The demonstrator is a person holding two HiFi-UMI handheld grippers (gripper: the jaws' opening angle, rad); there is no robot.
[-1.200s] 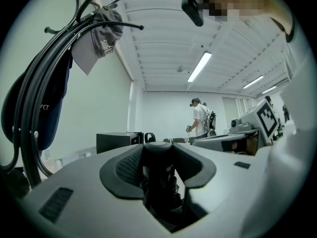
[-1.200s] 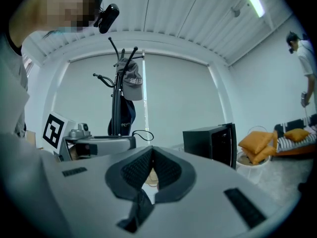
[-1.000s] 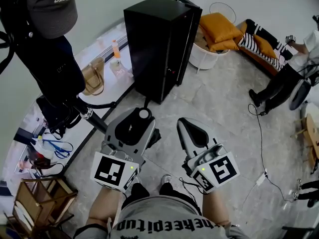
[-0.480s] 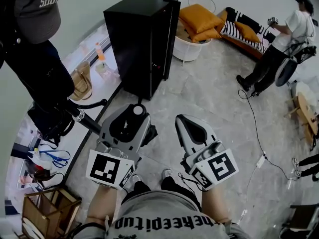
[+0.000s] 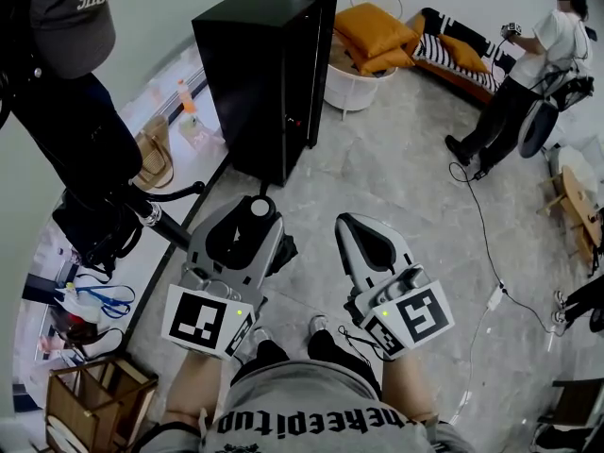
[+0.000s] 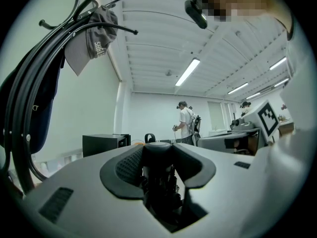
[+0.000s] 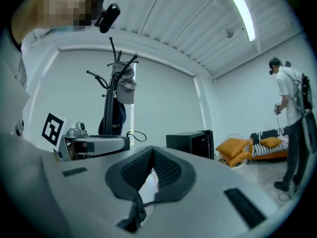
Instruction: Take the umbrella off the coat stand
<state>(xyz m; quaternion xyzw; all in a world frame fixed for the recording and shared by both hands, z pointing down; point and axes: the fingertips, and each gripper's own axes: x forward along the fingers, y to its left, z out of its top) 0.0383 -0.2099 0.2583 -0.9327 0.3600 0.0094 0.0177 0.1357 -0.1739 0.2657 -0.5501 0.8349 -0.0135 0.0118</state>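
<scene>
My left tool [image 5: 257,217] is clenched on the umbrella [image 5: 168,226]. In the left gripper view its dark, round-capped handle [image 6: 157,175] fills the space between the pads. In the head view the umbrella's dark shaft, with a silvery collar, runs from the tool's left side toward the coat stand [image 7: 108,103]. It ends at a dark bundle [image 5: 90,239] low on the stand. I cannot tell whether that far end hangs on a hook or is free.

My right tool [image 5: 357,229] is closed on nothing, its pads meeting at the tips with only pale background showing through the slit below. It sits just beside the left tool, not touching it, and both are level over the floor [image 5: 406,177].

The stand is at the floor's left edge, by the wall. A grey cap [image 5: 80,12] sits on top of it and a dark coat [image 5: 80,130] hangs beneath. A black cabinet [image 5: 264,74] stands on the floor beyond both tools. A person [image 5: 528,74] stands near the floor's far right corner.
</scene>
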